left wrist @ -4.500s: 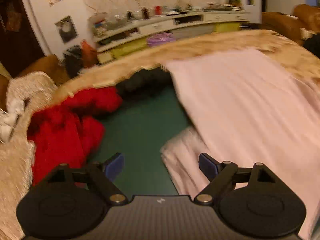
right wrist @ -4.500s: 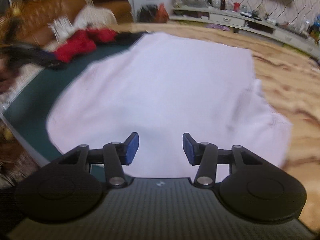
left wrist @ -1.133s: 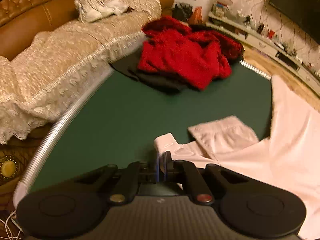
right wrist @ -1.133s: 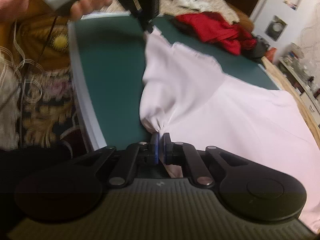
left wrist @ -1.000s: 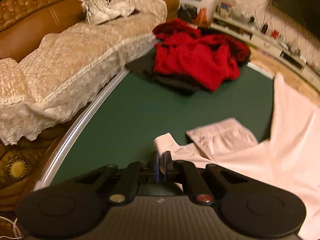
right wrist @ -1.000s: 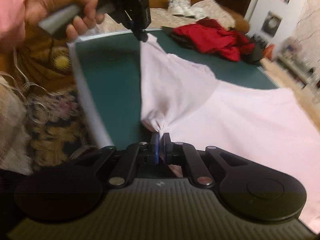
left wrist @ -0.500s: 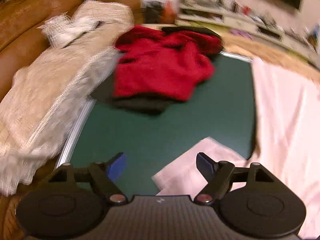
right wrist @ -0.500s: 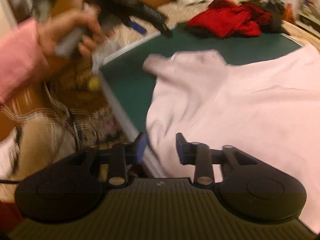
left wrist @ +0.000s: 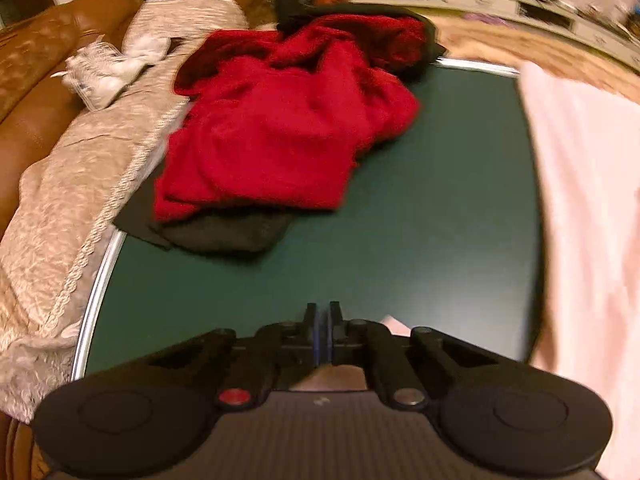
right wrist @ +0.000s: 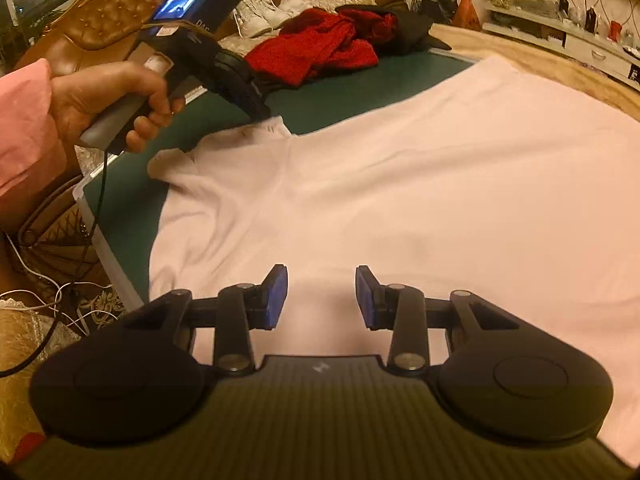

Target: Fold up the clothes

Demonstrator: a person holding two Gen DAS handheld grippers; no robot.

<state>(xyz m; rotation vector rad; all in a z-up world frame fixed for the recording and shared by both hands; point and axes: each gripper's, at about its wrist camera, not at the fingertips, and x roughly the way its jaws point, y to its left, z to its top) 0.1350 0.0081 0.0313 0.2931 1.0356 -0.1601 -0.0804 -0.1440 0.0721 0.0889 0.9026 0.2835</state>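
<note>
A pale pink garment [right wrist: 420, 184] lies spread flat on the green table [right wrist: 132, 196]; its long edge also shows at the right of the left wrist view [left wrist: 588, 200]. My left gripper [left wrist: 322, 334] is shut on the tip of the garment's sleeve, and a bit of pink cloth [left wrist: 396, 325] shows beside and under the jaws. In the right wrist view the left gripper [right wrist: 262, 114] pinches the sleeve end [right wrist: 272, 126]. My right gripper [right wrist: 321, 298] is open and empty, hovering over the garment's near part.
A red garment [left wrist: 280, 120] lies heaped on a dark one [left wrist: 224, 232] at the table's far left corner. A sofa with a cream lace cover [left wrist: 68, 184] borders the table's metal edge [left wrist: 94, 300]. Cables [right wrist: 60, 300] hang by the near edge.
My left gripper has closed on the sleeve tip after being open half a second ago. My right gripper, which let go of the cloth earlier, stays open and has shifted over the garment.
</note>
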